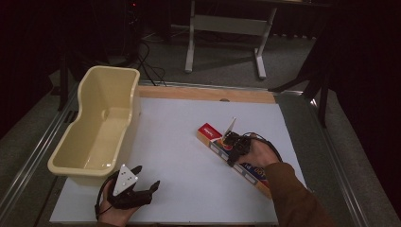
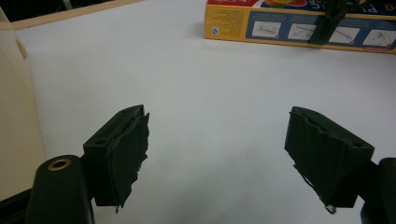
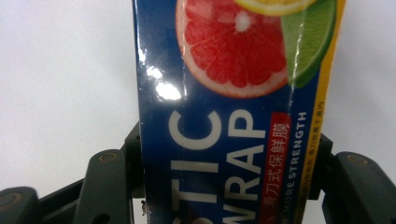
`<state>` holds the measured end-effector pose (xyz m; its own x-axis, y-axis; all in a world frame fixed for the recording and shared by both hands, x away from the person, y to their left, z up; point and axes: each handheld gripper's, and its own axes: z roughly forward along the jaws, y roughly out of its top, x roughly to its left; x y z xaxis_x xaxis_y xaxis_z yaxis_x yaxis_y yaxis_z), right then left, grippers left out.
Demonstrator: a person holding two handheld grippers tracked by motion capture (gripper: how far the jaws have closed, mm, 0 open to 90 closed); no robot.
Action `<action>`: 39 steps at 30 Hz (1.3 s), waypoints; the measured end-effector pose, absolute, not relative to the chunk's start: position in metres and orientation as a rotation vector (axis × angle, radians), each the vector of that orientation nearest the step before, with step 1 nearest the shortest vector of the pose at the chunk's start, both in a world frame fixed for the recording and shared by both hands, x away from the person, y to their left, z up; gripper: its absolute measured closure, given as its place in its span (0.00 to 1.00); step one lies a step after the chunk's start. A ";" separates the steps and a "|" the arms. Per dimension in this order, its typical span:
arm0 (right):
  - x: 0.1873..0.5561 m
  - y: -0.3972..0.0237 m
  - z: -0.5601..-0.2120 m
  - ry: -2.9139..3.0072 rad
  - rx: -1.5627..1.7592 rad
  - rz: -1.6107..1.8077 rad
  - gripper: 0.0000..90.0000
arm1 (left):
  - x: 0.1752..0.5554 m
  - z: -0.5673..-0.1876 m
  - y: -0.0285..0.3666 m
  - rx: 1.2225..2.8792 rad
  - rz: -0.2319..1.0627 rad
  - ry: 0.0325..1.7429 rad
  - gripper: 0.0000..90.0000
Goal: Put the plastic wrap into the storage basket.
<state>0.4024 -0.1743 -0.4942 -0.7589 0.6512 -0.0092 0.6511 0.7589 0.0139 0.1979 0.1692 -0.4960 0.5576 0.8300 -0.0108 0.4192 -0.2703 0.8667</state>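
High view showed your right gripper (image 1: 235, 150) clamped across the long blue-and-yellow cardboard plastic-wrap box (image 1: 215, 143), which lay well right of the cream plastic tub (image 1: 124, 77); your left gripper (image 1: 138, 187) hovered spread, just before that tub.

plastic wrap box (image 3: 229, 121) reads "wrap", "more strength", chinese characters

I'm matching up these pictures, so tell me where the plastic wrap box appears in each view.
High view: plastic wrap box lies right of centre, under the right gripper.
Left gripper view: along the top edge, right.
Right gripper view: centre, between the jaws.
Shared landmark: the white tabletop.
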 end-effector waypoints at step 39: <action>0.441 -0.158 -0.470 2.740 1.771 0.408 0.45 | 0.198 -0.495 0.170 1.885 0.576 1.017 0.23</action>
<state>0.4411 -0.1582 -0.4702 -0.4121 0.8749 0.2544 0.9111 0.3921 0.1273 0.1978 0.1704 -0.4952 0.5548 0.8319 -0.0118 0.4173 -0.2660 0.8690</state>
